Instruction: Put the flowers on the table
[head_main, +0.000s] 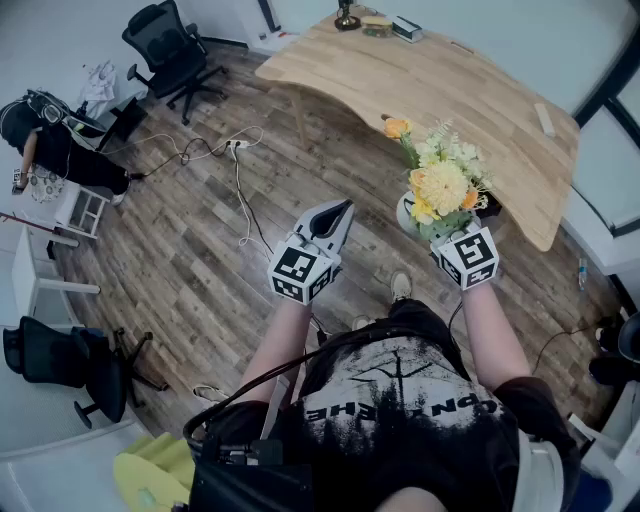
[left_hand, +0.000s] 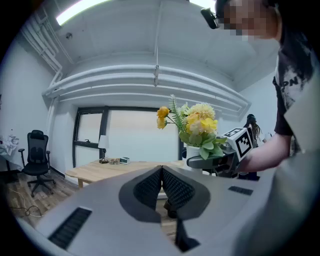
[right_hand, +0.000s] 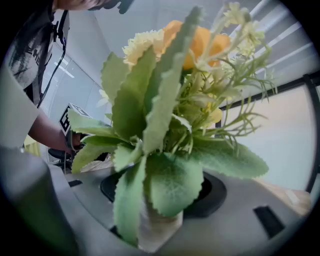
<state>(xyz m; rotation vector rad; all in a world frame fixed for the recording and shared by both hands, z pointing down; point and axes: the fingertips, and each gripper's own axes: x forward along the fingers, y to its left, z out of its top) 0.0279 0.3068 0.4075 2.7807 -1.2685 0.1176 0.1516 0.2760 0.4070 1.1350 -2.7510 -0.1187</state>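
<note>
Carrying the white vase (head_main: 404, 212) of yellow and orange artificial flowers (head_main: 440, 185) upright, the right gripper (head_main: 445, 232) clamps its body beside the light wooden table (head_main: 400, 80). The left gripper (head_main: 335, 222) hangs empty with jaws together, likely to stay clear.

Shows left tongs (left_hand: 161, 187) closed, pads touching, nothing between. Beyond, at right, shows flowers (left_hand: 196, 124) upright in white vase (left_hand: 192, 151), gripped by right tongs (left_hand: 201, 161). Further back, shows wooden desk (left_hand: 117, 169); far left, office chair (left_hand: 36, 152).
</note>
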